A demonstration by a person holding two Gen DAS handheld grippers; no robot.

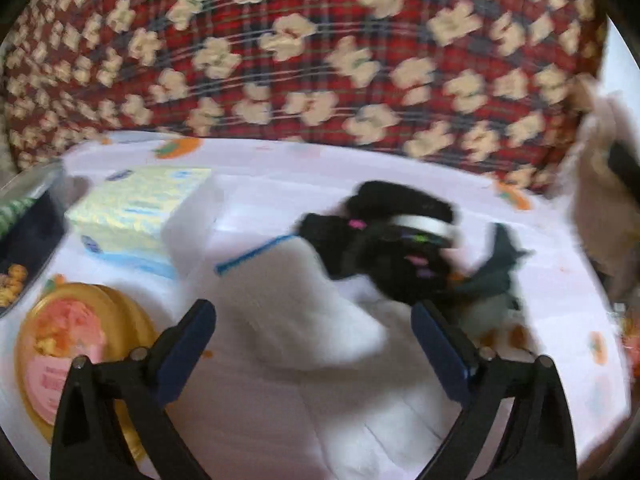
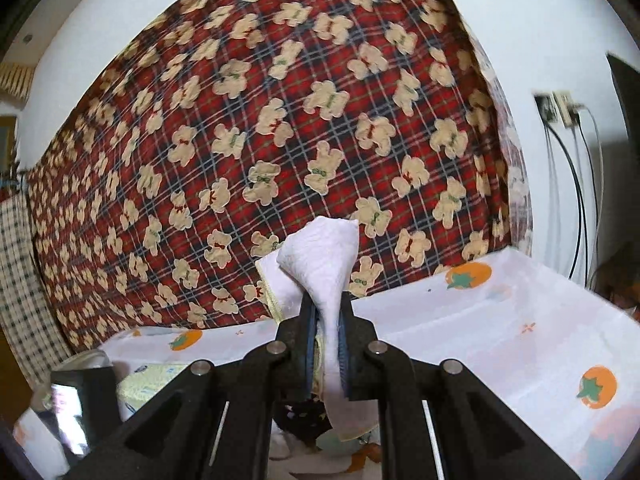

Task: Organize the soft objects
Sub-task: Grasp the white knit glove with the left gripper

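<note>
Right gripper [image 2: 326, 344]: fingers clenched on a white cloth [image 2: 324, 256], pinched at a narrow waist so the fabric flares above and hangs below; held clear of the surface, judged ready for carrying.
Left gripper [image 1: 314, 344]: fingers released and spread wide, nothing between them; aimed at the pile ahead, seemingly lining up a grasp.
White sock [image 1: 308, 300]: blue-cuffed, lying on the surface just ahead of the left fingers.
Black sock [image 1: 384, 248]: patterned, bunched, touching the white sock's far end.
Grey cloth [image 1: 496, 276]: crumpled just right of the black sock.
Tissue pack [image 1: 136, 216]: yellow-green, left of the pile.
Surface [image 2: 500, 320]: white cover with orange fruit print.
Backdrop [image 2: 280, 120]: red plaid bear-print fabric.
Progress: early; most soft items unsorted.
</note>
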